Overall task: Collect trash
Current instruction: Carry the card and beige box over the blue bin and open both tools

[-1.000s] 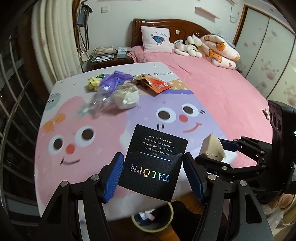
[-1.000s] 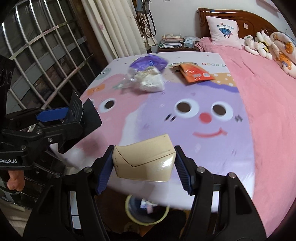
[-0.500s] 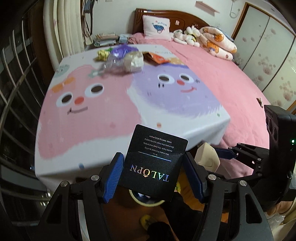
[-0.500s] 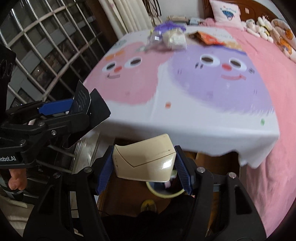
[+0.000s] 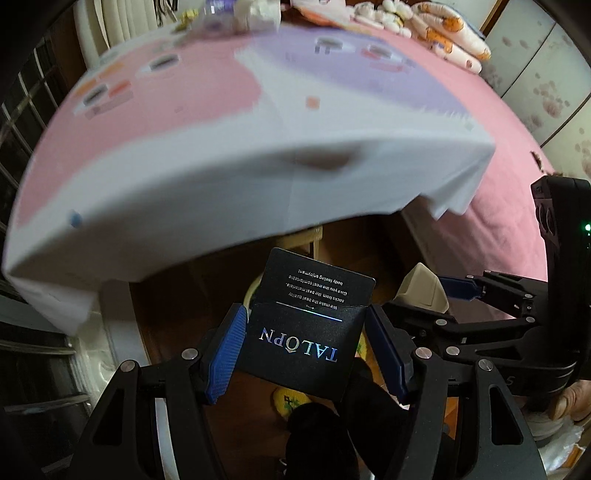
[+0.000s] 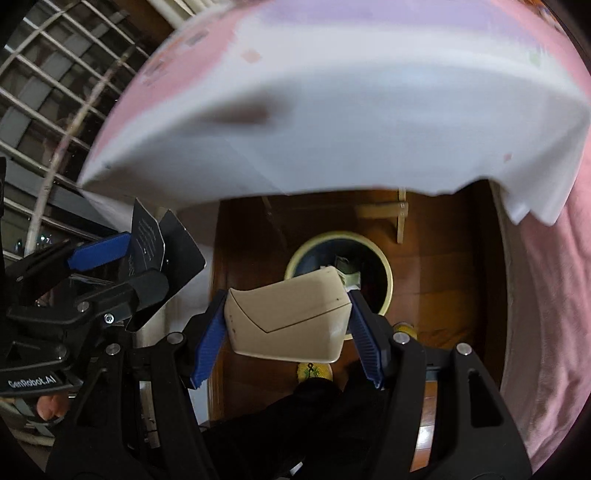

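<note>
My left gripper [image 5: 306, 347] is shut on a black TALOPN card package [image 5: 306, 325], held below the table's front edge. My right gripper [image 6: 288, 321] is shut on a beige paper box [image 6: 288, 317], held above a round bin [image 6: 386, 266] with a pale yellow rim on the wooden floor. The bin holds some scraps. The box also shows in the left wrist view [image 5: 423, 288], and the black package in the right wrist view [image 6: 147, 236]. More trash [image 5: 236, 14] lies blurred at the table's far end.
A table under a pink, purple and white cartoon cloth [image 5: 221, 155] overhangs the floor. A pink bed [image 5: 517, 122] lies to the right. A window grille [image 6: 44, 85] is at left. Yellow slippers [image 6: 314, 371] and dark trouser legs are below the grippers.
Both grippers have dropped from above the tabletop to below its front edge, tilting down toward the floor. The bin is now in open view under the right gripper. Both holds are unchanged.
</note>
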`<action>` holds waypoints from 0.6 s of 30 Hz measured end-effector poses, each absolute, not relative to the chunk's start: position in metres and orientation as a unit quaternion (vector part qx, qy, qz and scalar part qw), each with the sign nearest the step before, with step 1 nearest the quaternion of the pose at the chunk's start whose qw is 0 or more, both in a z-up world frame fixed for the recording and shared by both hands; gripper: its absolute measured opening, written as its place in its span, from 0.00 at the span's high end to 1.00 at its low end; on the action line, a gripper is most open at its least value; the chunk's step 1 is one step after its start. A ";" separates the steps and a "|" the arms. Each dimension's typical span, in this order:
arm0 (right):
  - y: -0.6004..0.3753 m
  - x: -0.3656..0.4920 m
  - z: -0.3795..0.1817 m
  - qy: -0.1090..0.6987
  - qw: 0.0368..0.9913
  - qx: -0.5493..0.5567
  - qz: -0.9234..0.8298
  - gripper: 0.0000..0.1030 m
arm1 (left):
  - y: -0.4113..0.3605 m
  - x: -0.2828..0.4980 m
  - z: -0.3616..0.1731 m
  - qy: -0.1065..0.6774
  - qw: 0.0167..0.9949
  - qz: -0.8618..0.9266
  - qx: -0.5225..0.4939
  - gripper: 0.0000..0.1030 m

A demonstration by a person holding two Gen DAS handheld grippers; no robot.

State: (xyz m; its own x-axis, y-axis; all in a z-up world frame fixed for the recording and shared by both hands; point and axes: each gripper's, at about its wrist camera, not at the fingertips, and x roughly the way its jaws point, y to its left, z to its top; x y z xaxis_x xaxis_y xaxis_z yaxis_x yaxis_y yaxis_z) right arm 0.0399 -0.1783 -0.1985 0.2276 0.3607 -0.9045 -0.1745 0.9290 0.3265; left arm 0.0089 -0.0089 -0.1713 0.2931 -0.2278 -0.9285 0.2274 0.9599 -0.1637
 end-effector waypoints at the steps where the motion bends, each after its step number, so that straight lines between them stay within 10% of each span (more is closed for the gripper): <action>1: -0.181 0.040 -0.218 0.603 0.776 0.081 0.168 0.42 | -0.012 0.010 -0.191 0.583 0.801 -0.139 -0.001 0.36; 14: -0.199 0.057 -0.384 0.638 0.743 0.141 0.145 0.41 | -0.027 0.030 -0.335 0.613 0.782 -0.109 -0.011 0.33; 18: -0.196 0.064 -0.407 0.634 0.747 0.144 0.136 0.35 | -0.025 0.034 -0.354 0.619 0.779 -0.097 0.007 0.14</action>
State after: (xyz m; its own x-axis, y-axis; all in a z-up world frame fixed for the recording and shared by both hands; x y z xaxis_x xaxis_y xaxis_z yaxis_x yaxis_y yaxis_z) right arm 0.0639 -0.1960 -0.4070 0.1585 0.3861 -0.9087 -0.0197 0.9214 0.3880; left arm 0.0345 -0.0253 -0.3542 0.2143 -0.1424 -0.9663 0.1603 0.9810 -0.1090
